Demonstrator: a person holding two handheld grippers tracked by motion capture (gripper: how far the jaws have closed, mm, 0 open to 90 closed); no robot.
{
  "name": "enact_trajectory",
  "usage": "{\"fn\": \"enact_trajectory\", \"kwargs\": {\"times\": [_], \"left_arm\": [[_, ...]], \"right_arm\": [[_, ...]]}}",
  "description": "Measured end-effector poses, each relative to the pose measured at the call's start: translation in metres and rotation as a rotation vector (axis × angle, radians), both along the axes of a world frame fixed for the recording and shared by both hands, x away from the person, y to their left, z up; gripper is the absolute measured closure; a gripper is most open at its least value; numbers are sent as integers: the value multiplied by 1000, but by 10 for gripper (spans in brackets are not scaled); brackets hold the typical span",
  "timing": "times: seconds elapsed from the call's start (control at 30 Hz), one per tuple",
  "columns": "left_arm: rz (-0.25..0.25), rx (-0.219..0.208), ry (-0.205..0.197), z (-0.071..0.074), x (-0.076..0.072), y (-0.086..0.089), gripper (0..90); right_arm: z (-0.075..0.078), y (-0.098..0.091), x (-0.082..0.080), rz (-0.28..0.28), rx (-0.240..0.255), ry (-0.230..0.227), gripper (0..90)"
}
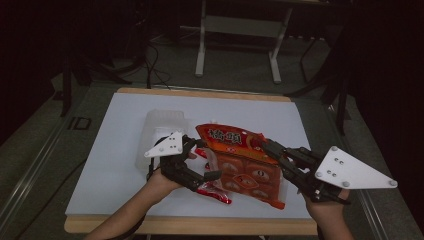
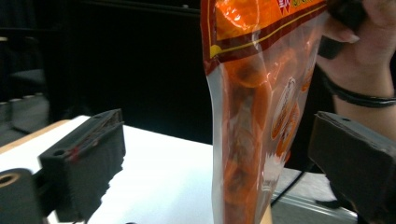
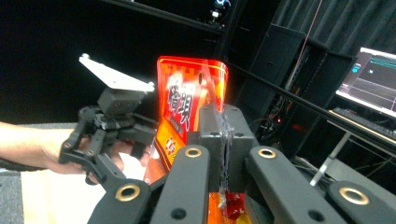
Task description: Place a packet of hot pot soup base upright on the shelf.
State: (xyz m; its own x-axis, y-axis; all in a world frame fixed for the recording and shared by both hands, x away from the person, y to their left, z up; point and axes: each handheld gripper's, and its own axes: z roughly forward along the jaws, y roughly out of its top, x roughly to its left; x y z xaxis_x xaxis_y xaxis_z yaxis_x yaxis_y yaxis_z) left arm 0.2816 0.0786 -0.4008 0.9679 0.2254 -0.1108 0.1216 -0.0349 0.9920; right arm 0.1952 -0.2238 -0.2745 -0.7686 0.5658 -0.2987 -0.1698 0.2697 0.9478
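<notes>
White table (image 1: 115,150), seen from the high view: its pale top carries the work, with a wooden edge along the near and far sides.

Clear plastic box (image 1: 159,131), standing on the table toward its far left, just behind the left gripper.

Orange snack bag (image 1: 239,157), printed in red and orange with a clear lower part that shows round orange pieces inside. It is held up off the table between the two grippers, tilted, with its sealed top edge toward the far side. In the left gripper view the bag (image 2: 247,121) hangs upright between the two fingers; in the right gripper view its printed top (image 3: 187,100) rises just behind the closed fingers.

Right gripper (image 1: 267,146), with a grey three-cornered plate on top: its fingers are pressed together on the right edge of the snack bag, and a strip of the clear film shows pinched between the pads (image 3: 223,140).

Left gripper (image 1: 202,167), held in the person's left hand: its fingers stand wide, one on each side of the bag's lower part, neither pad pressing on it. The left finger (image 2: 88,158) is well apart from the bag; the right finger (image 2: 355,158) is nearer.
</notes>
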Motion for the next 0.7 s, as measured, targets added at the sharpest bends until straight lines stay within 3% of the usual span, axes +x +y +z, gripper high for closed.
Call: {"fn": "enact_trajectory", "kwargs": {"times": [0.03,0.3,0.6,0.7], "left_arm": [[-17,1,2,0,1,-1,94],[-122,-1,-57,-1,0,-10,424],[-141,1,-65,0,-3,-13,693],[-141,9,-73,2,-7,-15,711]], "right_arm": [[0,1,0,5,-3,4,890],[-4,8,1,21,-23,14,890],[-9,7,2,19,-20,18,889],[-9,3,5,18,-14,28,888]]}}
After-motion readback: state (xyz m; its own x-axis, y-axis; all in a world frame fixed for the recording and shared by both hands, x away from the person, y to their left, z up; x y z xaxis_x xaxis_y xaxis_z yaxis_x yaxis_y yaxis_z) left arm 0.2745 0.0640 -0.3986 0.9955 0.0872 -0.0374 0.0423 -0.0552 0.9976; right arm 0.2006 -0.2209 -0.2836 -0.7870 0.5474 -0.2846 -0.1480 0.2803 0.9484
